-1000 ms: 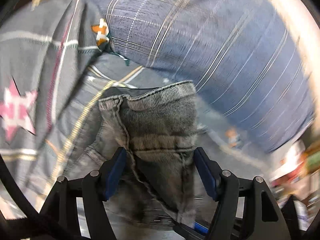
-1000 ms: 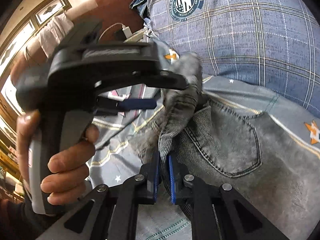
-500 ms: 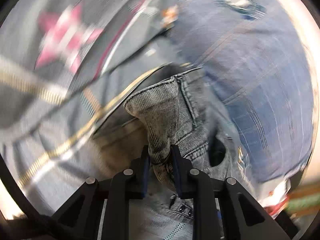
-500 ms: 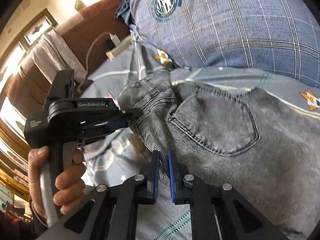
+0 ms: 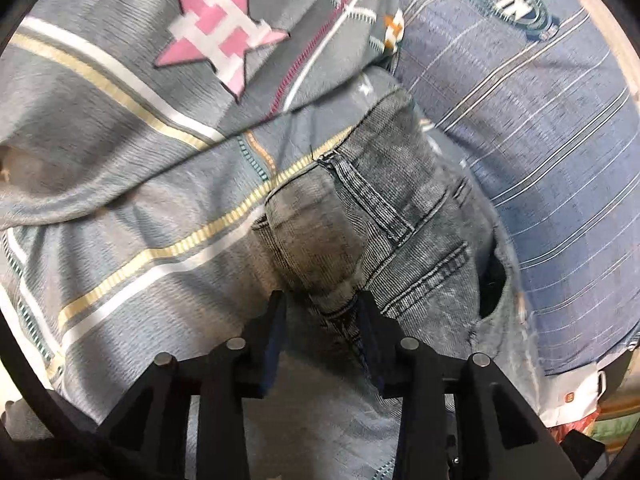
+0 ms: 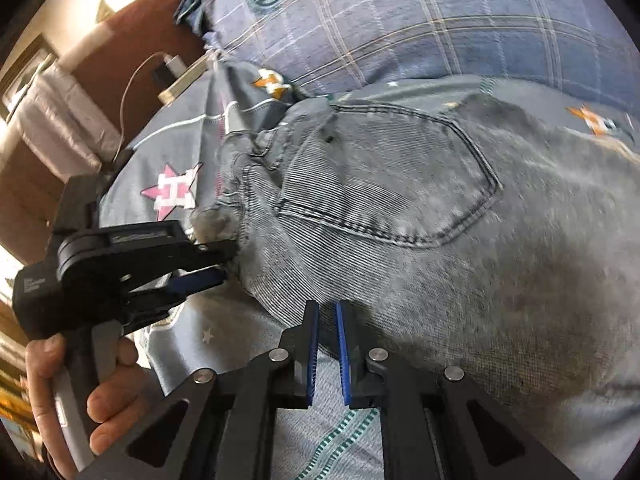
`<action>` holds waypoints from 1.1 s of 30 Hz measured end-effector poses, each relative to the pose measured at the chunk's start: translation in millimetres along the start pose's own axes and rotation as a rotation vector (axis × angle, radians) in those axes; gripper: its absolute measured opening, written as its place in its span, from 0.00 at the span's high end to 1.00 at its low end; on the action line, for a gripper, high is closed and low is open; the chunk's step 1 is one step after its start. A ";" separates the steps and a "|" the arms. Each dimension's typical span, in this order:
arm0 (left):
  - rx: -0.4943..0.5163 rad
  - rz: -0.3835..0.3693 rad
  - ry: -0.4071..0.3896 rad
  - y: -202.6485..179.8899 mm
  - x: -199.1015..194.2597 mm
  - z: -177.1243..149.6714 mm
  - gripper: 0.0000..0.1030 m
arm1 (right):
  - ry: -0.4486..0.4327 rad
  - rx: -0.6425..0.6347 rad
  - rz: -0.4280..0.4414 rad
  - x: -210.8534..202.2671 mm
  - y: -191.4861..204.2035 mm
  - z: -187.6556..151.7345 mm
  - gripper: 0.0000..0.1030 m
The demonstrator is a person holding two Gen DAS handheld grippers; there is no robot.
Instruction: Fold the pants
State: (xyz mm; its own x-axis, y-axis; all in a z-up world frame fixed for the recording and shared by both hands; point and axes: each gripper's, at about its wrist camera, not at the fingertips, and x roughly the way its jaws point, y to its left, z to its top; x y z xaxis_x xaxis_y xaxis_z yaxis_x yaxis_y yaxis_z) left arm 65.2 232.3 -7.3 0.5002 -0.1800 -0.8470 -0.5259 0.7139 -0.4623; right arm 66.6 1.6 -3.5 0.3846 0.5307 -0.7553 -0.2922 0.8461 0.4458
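Observation:
Grey washed jeans [image 6: 400,200] lie spread on the bed with a back pocket facing up. In the left wrist view their waistband corner [image 5: 320,252] is folded over and sits between the fingers of my left gripper [image 5: 322,312]. The jaws are opening and the pads stand a little off the cloth. The right wrist view shows that left gripper [image 6: 222,264] at the jeans' left end, with a person's hand [image 6: 108,392] on its handle. My right gripper [image 6: 328,312] is shut on the jeans' near edge, its pads almost touching.
A grey bedsheet with stripes and a pink star [image 5: 216,40] covers the bed. A blue plaid pillow [image 6: 400,20] lies just beyond the jeans. A charger with a cable [image 6: 168,68] rests by the brown headboard [image 6: 132,40] at the far left.
The left gripper went from wide to clamped on the waistband corner, then widened again while sinking toward the bed. The right gripper came down with the jeans' edge; the jeans now lie flatter.

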 end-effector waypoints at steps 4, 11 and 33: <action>0.042 0.021 -0.098 -1.1 -21.9 -14.4 0.62 | -0.053 0.085 0.029 -25.6 -2.7 -10.2 0.90; 0.273 -0.126 -0.298 -43.2 -62.3 -40.4 0.33 | -0.136 0.126 0.060 -97.5 -5.7 -32.1 0.89; 0.779 -0.233 -0.097 -159.5 -113.7 -169.9 0.33 | -0.402 0.510 -0.171 -298.8 -88.4 -80.3 0.09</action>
State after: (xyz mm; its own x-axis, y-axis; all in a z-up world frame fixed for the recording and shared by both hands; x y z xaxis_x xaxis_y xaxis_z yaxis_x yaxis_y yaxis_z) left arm -24.7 23.9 118.1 0.6135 -0.3476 -0.7091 0.2095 0.9374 -0.2783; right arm -92.8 -235.7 144.2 0.7140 0.2805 -0.6415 0.2142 0.7848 0.5815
